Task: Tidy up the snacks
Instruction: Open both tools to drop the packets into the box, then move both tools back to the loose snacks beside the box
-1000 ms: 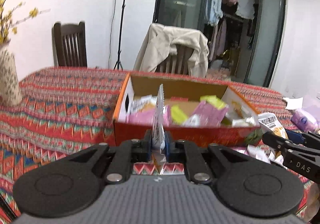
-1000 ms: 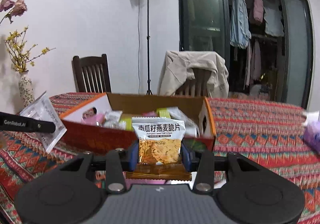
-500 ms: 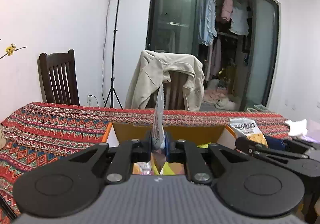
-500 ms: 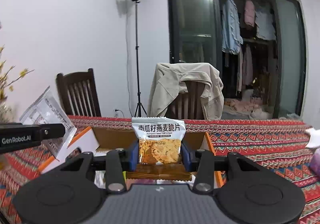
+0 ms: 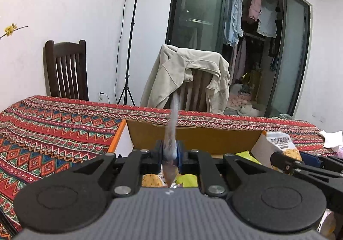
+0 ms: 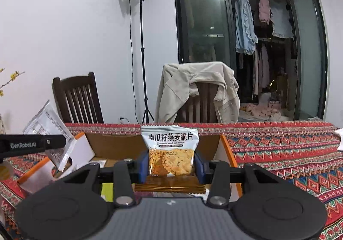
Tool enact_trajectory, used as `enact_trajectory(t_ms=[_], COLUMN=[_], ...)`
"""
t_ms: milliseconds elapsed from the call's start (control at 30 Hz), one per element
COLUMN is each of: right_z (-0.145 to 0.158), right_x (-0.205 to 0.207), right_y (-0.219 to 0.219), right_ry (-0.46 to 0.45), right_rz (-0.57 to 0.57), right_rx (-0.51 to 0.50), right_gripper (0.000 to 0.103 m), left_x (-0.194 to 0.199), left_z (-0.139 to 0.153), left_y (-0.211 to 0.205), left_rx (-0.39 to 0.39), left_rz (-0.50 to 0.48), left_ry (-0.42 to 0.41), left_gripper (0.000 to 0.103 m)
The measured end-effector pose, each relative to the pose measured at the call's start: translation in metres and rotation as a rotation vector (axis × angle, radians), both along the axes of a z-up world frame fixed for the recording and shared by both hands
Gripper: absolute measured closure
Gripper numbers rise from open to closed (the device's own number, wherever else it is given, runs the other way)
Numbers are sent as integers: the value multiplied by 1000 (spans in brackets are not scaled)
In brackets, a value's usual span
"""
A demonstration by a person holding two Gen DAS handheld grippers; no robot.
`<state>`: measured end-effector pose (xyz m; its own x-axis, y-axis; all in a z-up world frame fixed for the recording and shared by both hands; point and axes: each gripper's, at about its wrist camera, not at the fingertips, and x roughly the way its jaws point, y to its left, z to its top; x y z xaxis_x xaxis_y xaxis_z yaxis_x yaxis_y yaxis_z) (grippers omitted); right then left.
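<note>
My left gripper (image 5: pixel 170 152) is shut on a thin silvery snack packet (image 5: pixel 172 130), seen edge-on and standing upright between the pads. It hangs over the near part of an open cardboard box (image 5: pixel 193 139) with orange rims. In the right wrist view the same packet (image 6: pixel 51 132) shows flat at the left, above the box's left wall. My right gripper (image 6: pixel 171 165) is shut on a white-and-orange crisp packet (image 6: pixel 171 150), held upright over the box (image 6: pixel 115 143). That packet (image 5: pixel 280 143) also appears at the right of the left wrist view. Yellow and orange snacks lie inside the box.
The box stands on a table with a red patterned cloth (image 6: pixel 278 154). Behind the table are a dark wooden chair (image 5: pixel 64 68), a chair draped with a beige jacket (image 5: pixel 188 79) and a light stand (image 6: pixel 141 57). White tissue (image 5: pixel 331 141) lies at the far right.
Both grippers have moved forward with their packets, from in front of the box to above its opening. The box front wall has dropped out of sight below the fingers.
</note>
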<state>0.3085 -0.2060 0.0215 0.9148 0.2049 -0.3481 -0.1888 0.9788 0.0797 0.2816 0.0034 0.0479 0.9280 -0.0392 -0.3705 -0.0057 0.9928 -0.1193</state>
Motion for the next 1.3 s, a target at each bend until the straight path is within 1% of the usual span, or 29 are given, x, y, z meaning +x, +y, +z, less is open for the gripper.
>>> enact_trajectory(t_ms=[33,67,100,133,167,233,267,300,367,533,733,867,967,1033,1167,1300], right_z=[-1,-2,-3,-2,-2,-1,0,0,0,2,11,30,45,52,56,45], right_x=[1,1,2,2,0,-4,-7,-10,-12,-16,-23,-40,-57,-68,-89,-109], right_y=[0,0,0,-2,-3,-4,-4,-4,-3,-2,-4,-5,-7,-9,-15,-18], right_ry=[8,13,22,25,21,11,8,3,-9,-17,-24,-36,-47,-46,-36,-2], right_rz=[3,9,14,17,23,41,45,46,44,40,26,14,18,25,54,67], right_rx=[-2,0,6,16,28,46,48,49,39,35,43,32,22,16,17,9], right_gripper=[60,55,47,28,12,3,0,0,0,0,0,0,0,0,0,0], left_x=[-1,-1,-2,-3,-5,-10,-12,-13,-12,-11,-22,-39,-52,-60,-77,-92], left_z=[-1,-2,-2,-2,-1,1,2,3,3,4,19,40,54,59,62,51], left_y=[1,1,3,5,7,9,11,12,14,14,12,8,8,8,6,5], left_rx=[0,-3,-11,-23,-29,-33,-38,-44,-55,-50,-62,-51,-67,-58,-29,-5], left_rz=[0,1,3,11,23,65,72,70,71,89,85,92,73,60,46,33], left_ry=[-1,0,0,-6,-17,-54,-70,-75,-72,-61,-72,-80,-75,-74,-50,-7], left_gripper=[87,77,68,41,17,0,0,0,0,0,0,0,0,0,0,0])
